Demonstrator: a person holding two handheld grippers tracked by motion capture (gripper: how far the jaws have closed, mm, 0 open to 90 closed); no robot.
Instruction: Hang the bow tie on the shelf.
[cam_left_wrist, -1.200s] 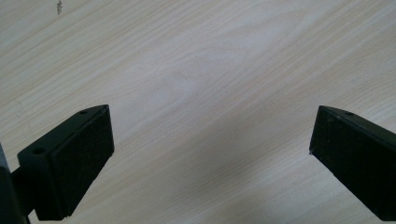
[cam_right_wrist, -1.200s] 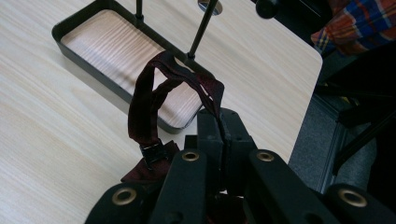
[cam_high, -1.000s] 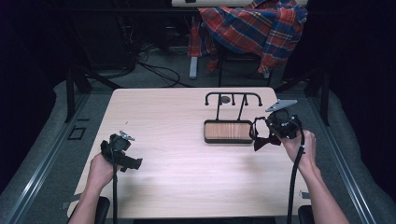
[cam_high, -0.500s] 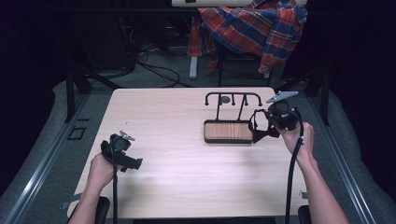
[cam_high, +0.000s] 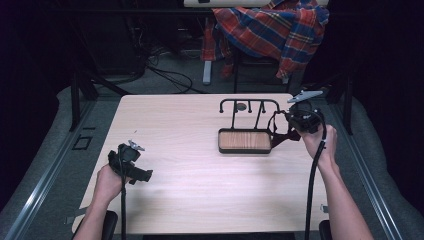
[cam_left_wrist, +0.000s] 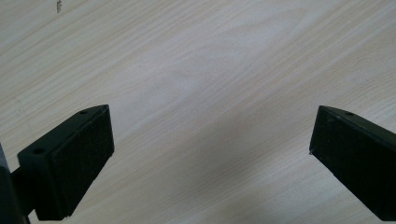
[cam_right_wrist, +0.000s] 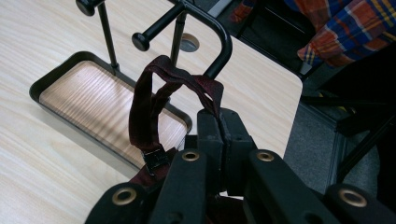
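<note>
Rising and edging toward the stand (cam_high: 248, 107), the right gripper (cam_high: 280, 131) is now sitting higher and closer to the far end of the counter (cam_high: 175, 125) than a second ago, while the left gripper (cam_high: 145, 175) is staying where it was near the front left edge. In the right gripper view the jaws are pressing flat together on the dark red strap (cam_right_wrist: 154, 98), which is looping up and touching the bend of the black rail at the stand's right end. The strap's small buckle (cam_right_wrist: 155, 158) is dangling below the jaws, over the rim of the wooden tray (cam_right_wrist: 93, 98) that forms the stand's base. The left gripper's jaws are standing wide apart over bare wood, holding nothing.

Risks from here, as I judge them: the loop is narrow and twisted (the two halves are lying across each other), so it could be catching on the rail's bend instead of sliding over it. A pull sideways could be tipping or dragging the light stand, since nothing is steadying it. The grip is also taking only a short bit of webbing, so the strap could be slipping free and dropping into the tray.
</note>
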